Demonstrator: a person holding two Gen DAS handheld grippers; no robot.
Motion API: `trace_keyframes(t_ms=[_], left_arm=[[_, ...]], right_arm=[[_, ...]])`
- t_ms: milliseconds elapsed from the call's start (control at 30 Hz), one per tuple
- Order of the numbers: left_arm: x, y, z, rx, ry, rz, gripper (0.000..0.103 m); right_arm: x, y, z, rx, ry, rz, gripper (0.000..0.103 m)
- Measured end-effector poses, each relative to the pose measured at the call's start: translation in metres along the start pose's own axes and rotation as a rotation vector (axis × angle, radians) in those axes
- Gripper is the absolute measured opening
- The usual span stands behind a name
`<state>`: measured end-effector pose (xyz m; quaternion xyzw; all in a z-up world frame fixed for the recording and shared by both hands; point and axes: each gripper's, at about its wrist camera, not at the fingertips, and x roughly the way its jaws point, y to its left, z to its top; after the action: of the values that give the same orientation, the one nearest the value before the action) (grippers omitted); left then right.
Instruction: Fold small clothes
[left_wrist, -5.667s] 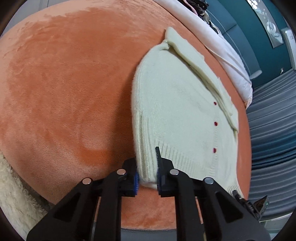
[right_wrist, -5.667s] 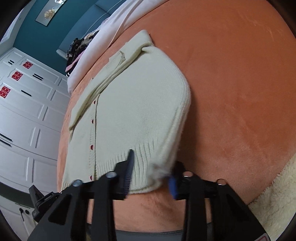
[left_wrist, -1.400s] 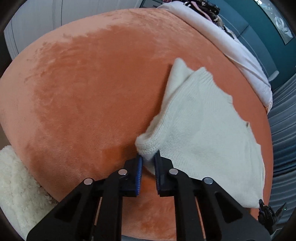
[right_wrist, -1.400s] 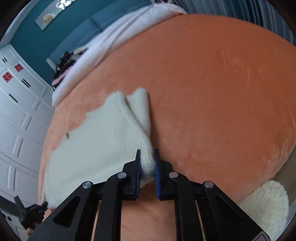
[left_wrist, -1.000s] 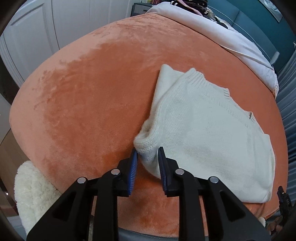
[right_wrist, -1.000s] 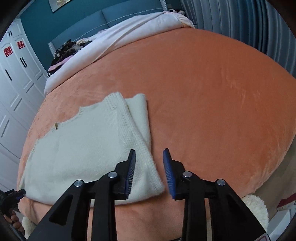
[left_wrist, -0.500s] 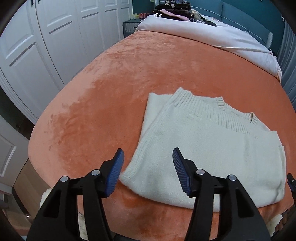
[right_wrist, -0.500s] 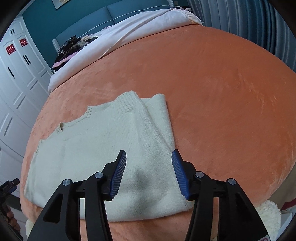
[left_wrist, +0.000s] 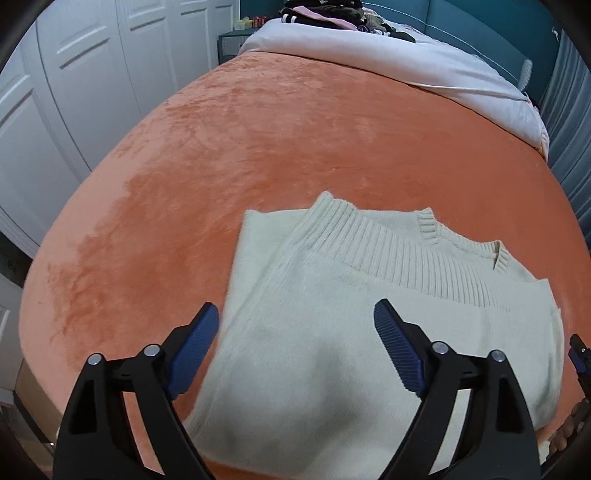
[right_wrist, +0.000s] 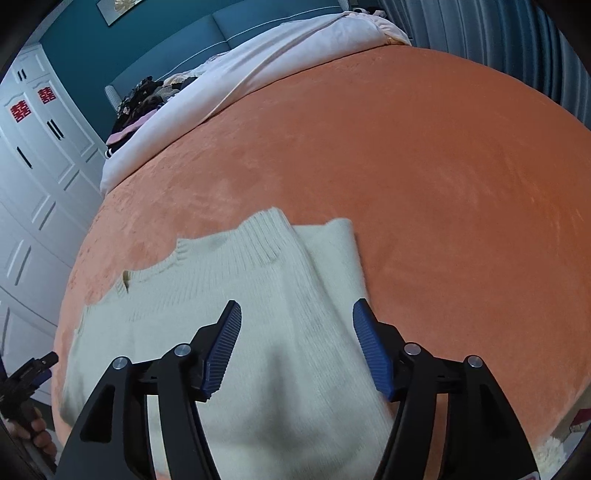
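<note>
A cream knit cardigan (left_wrist: 369, 332) lies folded on the orange bed cover (left_wrist: 258, 147), its ribbed hem on top at the far side. My left gripper (left_wrist: 297, 325) is open and empty, raised above the cardigan's left part. In the right wrist view the same cardigan (right_wrist: 258, 314) lies flat, and my right gripper (right_wrist: 297, 325) is open and empty above its right part. The left gripper's tip shows at the right wrist view's left edge (right_wrist: 35, 369).
A white duvet (left_wrist: 406, 62) and a pile of dark clothes (left_wrist: 325, 11) lie at the head of the bed. White wardrobe doors (left_wrist: 74, 74) stand to the left, blue curtains (right_wrist: 517, 48) to the right. A fluffy white rug (right_wrist: 550, 450) lies below the bed's edge.
Both grippers let go of the cardigan's folded edge, opened wide and pulled back and up. The cardigan now lies flat, folded over.
</note>
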<state>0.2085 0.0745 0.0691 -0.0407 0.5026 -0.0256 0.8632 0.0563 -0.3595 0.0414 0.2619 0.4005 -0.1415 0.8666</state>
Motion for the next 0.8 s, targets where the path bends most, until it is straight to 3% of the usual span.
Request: trace_keyframes(t_ms=[167, 233, 267, 300, 333, 467, 533, 600, 633, 733, 800], left_arm=[[0.059, 0.007, 0.024, -0.117, 0.055, -0.089, 0.087], [0.070, 0.009, 0.027, -0.154, 0.054, -0.112, 0.079], [0.071, 0.008, 0.029, -0.147, 0.047, -0.131, 0.053], [0.073, 0.004, 0.031, -0.120, 0.056, -0.141, 0.019], [0.070, 0.002, 0.035, -0.111, 0.061, -0.147, 0.010], [0.034, 0.009, 0.047, -0.113, -0.042, -0.159, 0.010], [0.048, 0.015, 0.045, -0.112, -0.019, -0.123, 0.010], [0.080, 0.017, 0.037, -0.105, 0.070, -0.081, 0.011], [0.090, 0.017, 0.031, -0.111, 0.072, -0.077, 0.011], [0.081, 0.012, 0.028, -0.097, 0.032, -0.055, 0.013], [0.077, 0.015, 0.025, -0.104, 0.024, -0.073, 0.016]], right_arm=[[0.050, 0.015, 0.028, -0.004, 0.061, 0.008, 0.069], [0.070, 0.017, 0.032, 0.014, 0.101, 0.025, 0.069], [0.076, 0.020, 0.032, 0.006, 0.114, 0.024, 0.053], [0.081, 0.027, 0.033, -0.030, 0.125, 0.021, 0.014], [0.080, 0.035, 0.036, -0.069, 0.127, 0.029, 0.012], [0.013, 0.036, 0.059, 0.004, -0.092, 0.181, 0.010], [0.004, 0.017, 0.058, 0.035, -0.146, 0.150, 0.009], [0.055, -0.008, 0.043, 0.060, 0.004, 0.051, 0.009], [0.081, -0.016, 0.031, 0.060, 0.089, -0.001, 0.009], [0.076, -0.012, 0.027, 0.047, 0.057, -0.003, 0.010], [0.060, -0.007, 0.034, 0.077, 0.038, 0.027, 0.018]])
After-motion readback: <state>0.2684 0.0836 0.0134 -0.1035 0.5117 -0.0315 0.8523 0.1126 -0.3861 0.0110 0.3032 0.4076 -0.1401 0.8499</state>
